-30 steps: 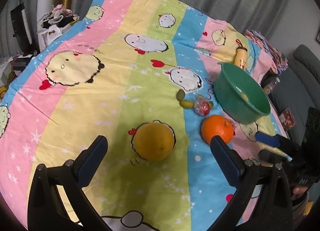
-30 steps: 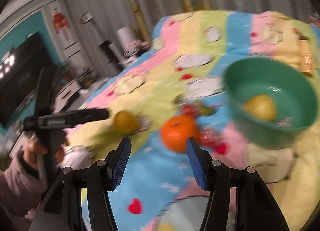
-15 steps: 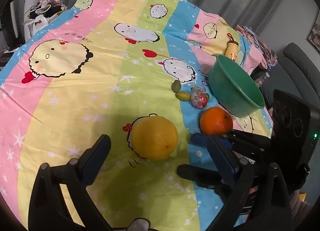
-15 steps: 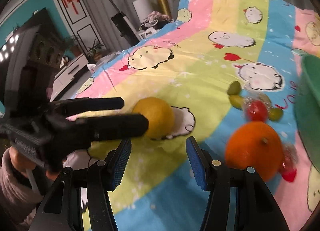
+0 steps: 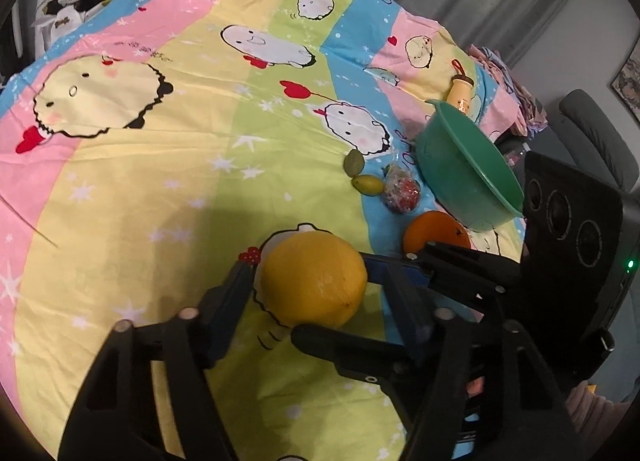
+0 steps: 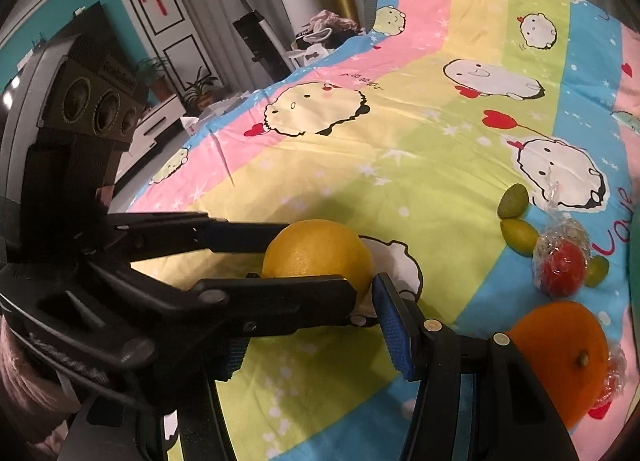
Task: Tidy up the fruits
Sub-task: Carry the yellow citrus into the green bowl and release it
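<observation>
Left wrist view: the left gripper (image 5: 316, 277) has its fingers either side of the big yellow citrus (image 5: 312, 281), which sits on the striped cartoon sheet (image 5: 160, 189). Its jaws have just been closing with the fruit between them. They're about half-wide, but it's impossible to say if the pads are really pressing yet. The right gripper (image 5: 336, 297) pokes in from the right and its fingers crowd that same fruit. Further back are the orange (image 5: 436, 231), a wrapped red fruit (image 5: 400, 193), two small green fruits (image 5: 362, 175) and the green bowl (image 5: 468, 181), which is where this thing probably wants to go.

Right wrist view: the right gripper is half-open with nothing pinched. The left gripper's fingers cross right in front of it, one over the far side of the yellow citrus and one across the near side. The orange sits low on the right, just beside the right gripper's finger.

Tips, judging from this:
- Two grippers on one fruit is asking for a knock, so the right one should probably back off and take the orange.
- The left one should squeeze at the widest line of the fruit, since round, slick skin tends to squirt out if it's pinched high.
- It should feel for a firm grip first, then lift straight up and clear the small fruits on the way to the bowl.
</observation>
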`<action>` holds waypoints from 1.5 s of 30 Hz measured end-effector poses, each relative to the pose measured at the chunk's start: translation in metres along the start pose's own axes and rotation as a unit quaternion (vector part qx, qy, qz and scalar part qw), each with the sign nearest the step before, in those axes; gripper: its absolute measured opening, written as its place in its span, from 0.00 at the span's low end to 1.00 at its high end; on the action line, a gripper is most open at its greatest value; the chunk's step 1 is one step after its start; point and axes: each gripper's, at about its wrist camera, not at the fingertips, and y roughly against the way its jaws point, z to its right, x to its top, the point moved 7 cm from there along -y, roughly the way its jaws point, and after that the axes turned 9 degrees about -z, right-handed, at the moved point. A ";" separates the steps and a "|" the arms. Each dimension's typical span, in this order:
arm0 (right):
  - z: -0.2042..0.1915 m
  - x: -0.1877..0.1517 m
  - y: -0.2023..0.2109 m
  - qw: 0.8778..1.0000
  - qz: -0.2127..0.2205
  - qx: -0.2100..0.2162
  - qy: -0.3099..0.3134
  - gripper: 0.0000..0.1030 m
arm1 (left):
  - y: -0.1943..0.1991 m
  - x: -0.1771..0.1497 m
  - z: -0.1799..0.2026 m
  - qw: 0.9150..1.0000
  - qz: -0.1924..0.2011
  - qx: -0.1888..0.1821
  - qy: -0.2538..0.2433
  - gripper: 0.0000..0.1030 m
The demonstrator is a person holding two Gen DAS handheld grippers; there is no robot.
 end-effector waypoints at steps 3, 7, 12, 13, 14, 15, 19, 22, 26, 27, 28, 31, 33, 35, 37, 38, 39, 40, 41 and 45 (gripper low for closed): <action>0.000 0.000 0.000 1.000 0.003 0.003 -0.004 0.56 | 0.000 0.000 -0.001 1.000 0.003 0.000 0.003 0.58; 0.000 0.000 0.001 1.000 0.006 0.000 0.000 0.55 | 0.001 0.001 -0.001 1.000 0.006 0.006 0.001 0.53; -0.004 0.001 0.013 1.000 0.028 -0.008 0.008 0.55 | 0.011 0.002 0.008 1.000 0.018 0.003 -0.007 0.52; -0.004 0.001 0.017 0.999 0.032 -0.008 0.007 0.55 | 0.013 0.003 0.011 1.000 0.021 0.004 -0.010 0.52; -0.005 0.001 0.022 0.999 0.038 -0.010 0.007 0.55 | 0.016 0.004 0.016 1.000 0.024 0.005 -0.015 0.52; -0.005 0.001 0.028 0.999 0.045 -0.013 0.006 0.55 | 0.018 0.005 0.021 0.999 0.026 0.005 -0.019 0.52; -0.002 0.001 0.052 0.997 0.069 -0.024 0.004 0.55 | 0.024 0.013 0.047 0.998 0.037 0.003 -0.041 0.52; 0.007 0.000 0.076 0.995 0.092 -0.035 -0.004 0.55 | 0.025 0.021 0.068 0.997 0.042 0.000 -0.057 0.52; 0.021 -0.004 0.104 0.992 0.118 -0.049 -0.016 0.55 | 0.022 0.032 0.102 0.995 0.046 -0.004 -0.086 0.52; 0.026 -0.005 0.112 0.991 0.124 -0.053 -0.020 0.55 | 0.022 0.034 0.108 0.995 0.046 -0.005 -0.091 0.52; 0.030 -0.005 0.118 0.990 0.129 -0.057 -0.023 0.55 | 0.020 0.037 0.116 0.994 0.045 -0.008 -0.097 0.52; 0.045 -0.008 0.138 0.986 0.146 -0.068 -0.033 0.55 | 0.015 0.047 0.138 0.992 0.046 -0.014 -0.115 0.52; 0.055 -0.010 0.152 0.984 0.158 -0.075 -0.040 0.55 | 0.011 0.055 0.155 0.991 0.045 -0.019 -0.127 0.52; 0.066 -0.014 0.163 0.981 0.168 -0.080 -0.049 0.55 | 0.005 0.062 0.169 0.990 0.044 -0.024 -0.135 0.52; 0.080 -0.016 0.174 0.979 0.177 -0.085 -0.062 0.55 | -0.002 0.069 0.181 0.989 0.038 -0.031 -0.141 0.52; 0.086 -0.016 0.179 0.977 0.180 -0.089 -0.067 0.55 | -0.008 0.074 0.189 0.988 0.033 -0.036 -0.145 0.52; 0.095 -0.018 0.185 0.976 0.183 -0.094 -0.075 0.55 | -0.014 0.078 0.197 0.987 0.028 -0.040 -0.150 0.53; 0.100 -0.019 0.189 0.975 0.184 -0.097 -0.080 0.55 | -0.018 0.082 0.204 0.987 0.025 -0.043 -0.155 0.53; 0.108 -0.020 0.194 0.973 0.187 -0.101 -0.086 0.55 | -0.023 0.086 0.210 0.986 0.021 -0.046 -0.159 0.53; 0.137 -0.025 0.210 0.968 0.193 -0.114 -0.114 0.55 | -0.044 0.098 0.232 0.984 0.004 -0.065 -0.169 0.53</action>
